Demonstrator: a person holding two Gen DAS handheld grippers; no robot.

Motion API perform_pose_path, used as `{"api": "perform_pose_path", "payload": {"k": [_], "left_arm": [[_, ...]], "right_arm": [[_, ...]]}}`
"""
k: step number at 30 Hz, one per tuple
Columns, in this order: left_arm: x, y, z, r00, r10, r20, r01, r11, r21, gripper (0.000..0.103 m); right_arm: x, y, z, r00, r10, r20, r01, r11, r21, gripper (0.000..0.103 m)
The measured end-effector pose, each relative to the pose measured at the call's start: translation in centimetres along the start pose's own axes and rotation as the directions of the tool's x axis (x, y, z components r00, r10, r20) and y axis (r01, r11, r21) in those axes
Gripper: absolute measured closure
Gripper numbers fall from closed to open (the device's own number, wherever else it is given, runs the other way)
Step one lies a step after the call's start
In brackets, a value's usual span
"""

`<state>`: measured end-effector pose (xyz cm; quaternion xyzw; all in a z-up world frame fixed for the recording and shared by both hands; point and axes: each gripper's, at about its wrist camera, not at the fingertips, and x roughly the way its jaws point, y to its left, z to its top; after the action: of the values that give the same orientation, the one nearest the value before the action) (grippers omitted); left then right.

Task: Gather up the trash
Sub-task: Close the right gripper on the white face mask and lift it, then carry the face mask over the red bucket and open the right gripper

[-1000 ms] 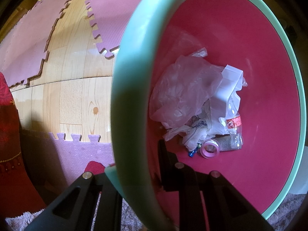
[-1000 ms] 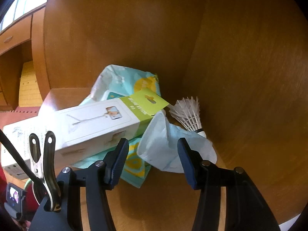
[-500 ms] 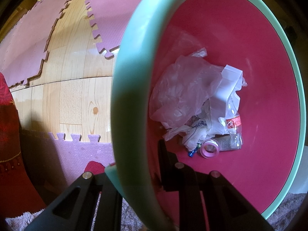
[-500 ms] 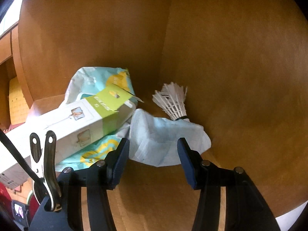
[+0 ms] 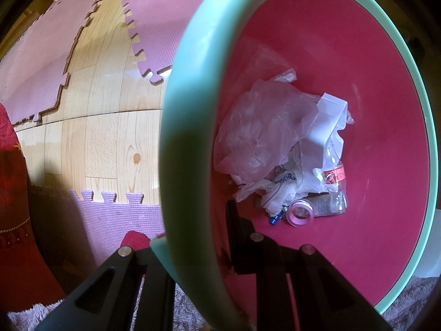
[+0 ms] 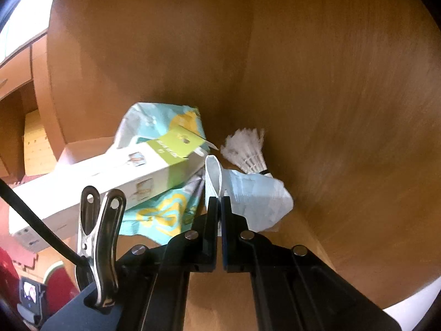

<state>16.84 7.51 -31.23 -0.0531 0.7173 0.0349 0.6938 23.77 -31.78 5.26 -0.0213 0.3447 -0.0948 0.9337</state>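
the right gripper [image 6: 219, 207] has just been closing and now pinches the near edge of a crumpled pale-blue tissue [image 6: 253, 195] at frame centre, in a wooden cabinet corner — the sheet trails up and right toward a shuttlecock [image 6: 248, 151]. a white-and-green carton [image 6: 110, 184] lies left; its print is unreadable. the left gripper [image 5: 193, 251] clamps the mint rim of the pink bin [image 5: 372, 110] — inside, a red-labelled bottle [image 5: 335, 176], label illegible.

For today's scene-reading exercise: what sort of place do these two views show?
Probably a lived-in home room: interlocking foam mats on wood-look flooring, a wooden cupboard holding a shuttlecock, and a half-filled bin.
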Motion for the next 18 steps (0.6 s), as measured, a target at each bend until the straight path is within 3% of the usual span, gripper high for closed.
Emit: {"api": "perform_pose_path", "payload": {"k": [18], "left_arm": [[0.0,0.1,0.0,1.0,0.0,0.0,0.0,1.0,-0.002,0.088]], "right_arm": [[-7.2,1.0,-1.1,0.978,0.152,0.142,-0.159,0.987,0.034,0.1]]}}
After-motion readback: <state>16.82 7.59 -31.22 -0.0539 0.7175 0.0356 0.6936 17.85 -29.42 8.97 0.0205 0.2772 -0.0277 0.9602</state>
